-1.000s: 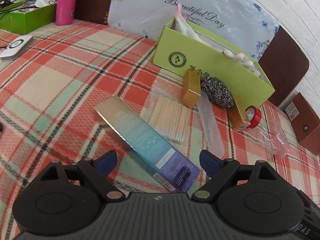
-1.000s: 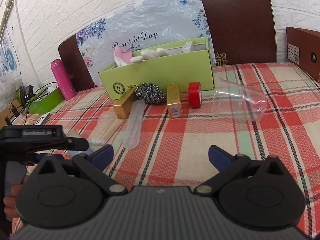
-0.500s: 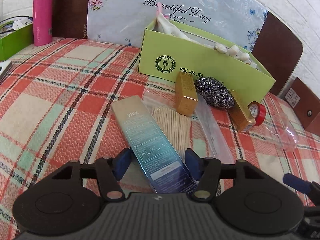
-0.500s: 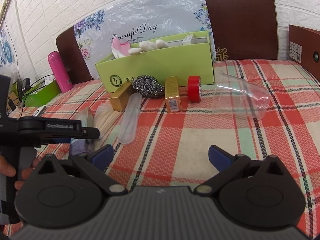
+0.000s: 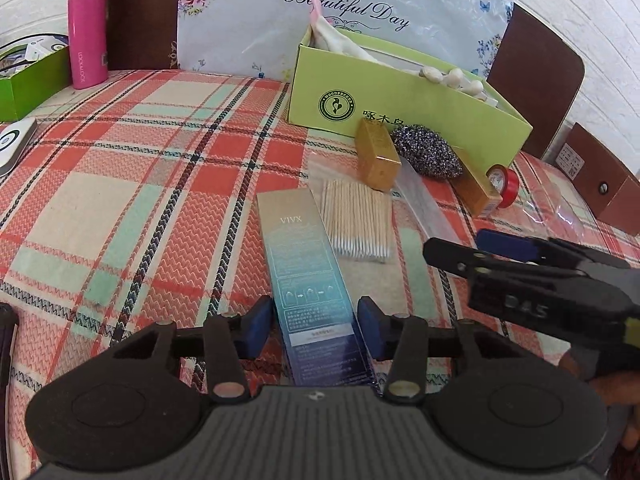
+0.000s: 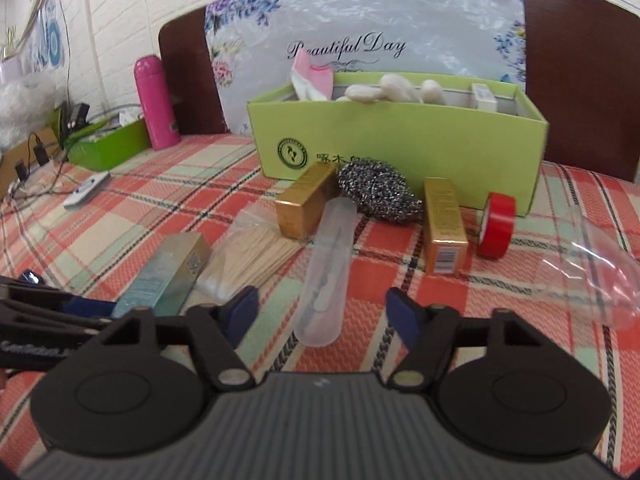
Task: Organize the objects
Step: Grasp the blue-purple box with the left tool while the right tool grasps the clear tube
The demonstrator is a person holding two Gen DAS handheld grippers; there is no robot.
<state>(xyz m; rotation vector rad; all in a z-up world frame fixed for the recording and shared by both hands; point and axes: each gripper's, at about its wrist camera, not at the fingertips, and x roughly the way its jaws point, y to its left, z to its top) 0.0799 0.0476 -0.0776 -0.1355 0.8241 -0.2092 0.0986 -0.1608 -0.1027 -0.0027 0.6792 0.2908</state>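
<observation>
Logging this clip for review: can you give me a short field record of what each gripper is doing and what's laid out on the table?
left gripper: fingers either side of the VIVX box, contact unclear
right gripper: open, around the near end of the clear plastic tube
container: green cardboard box, holding white items
in front of it: two gold boxes, steel scourer, red tape roll, cotton swabs
surface: plaid tablecloth

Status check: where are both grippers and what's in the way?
Left gripper straddling VIVX box, pads not clamped. Right gripper open over clear tube. Cotton swabs lie beside the box.
</observation>
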